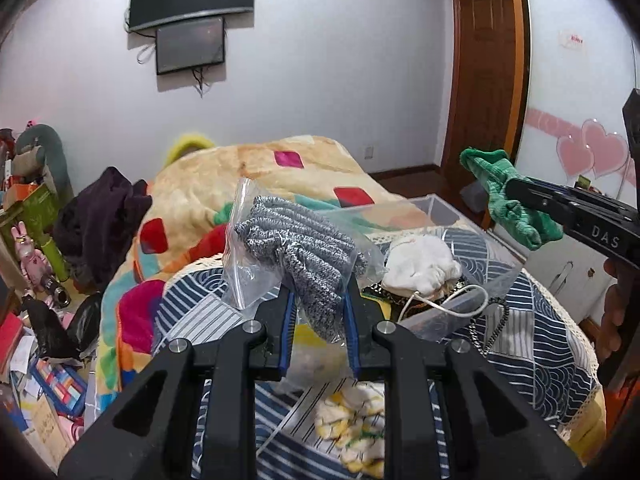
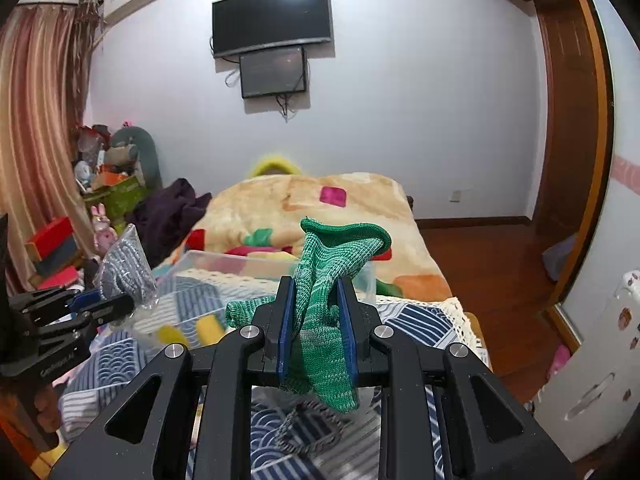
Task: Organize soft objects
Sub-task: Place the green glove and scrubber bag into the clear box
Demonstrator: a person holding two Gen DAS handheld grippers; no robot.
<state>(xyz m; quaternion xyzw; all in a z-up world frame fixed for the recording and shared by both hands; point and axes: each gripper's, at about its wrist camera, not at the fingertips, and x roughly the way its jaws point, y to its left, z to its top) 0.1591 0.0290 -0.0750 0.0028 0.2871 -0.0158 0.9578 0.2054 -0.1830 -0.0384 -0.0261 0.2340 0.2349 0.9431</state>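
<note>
My left gripper (image 1: 319, 300) is shut on a clear zip bag holding a grey knitted cloth (image 1: 300, 248), raised above the bed; the bag also shows at the left of the right wrist view (image 2: 126, 268). My right gripper (image 2: 317, 292) is shut on a green knitted sock (image 2: 332, 280), held in the air; it also shows at the right of the left wrist view (image 1: 508, 196). A clear plastic bin (image 1: 436, 208) sits on the bed beyond both grippers, with a white soft bundle (image 1: 420, 264) in it.
The bed carries a blue-and-white patterned cover (image 1: 540, 340) and a colourful blanket (image 1: 280, 168). A dark garment (image 1: 100, 220) lies at the left. Boxes and toys (image 1: 32, 240) crowd the floor on the left. A yellow-and-white cloth (image 1: 352, 428) lies below my left gripper.
</note>
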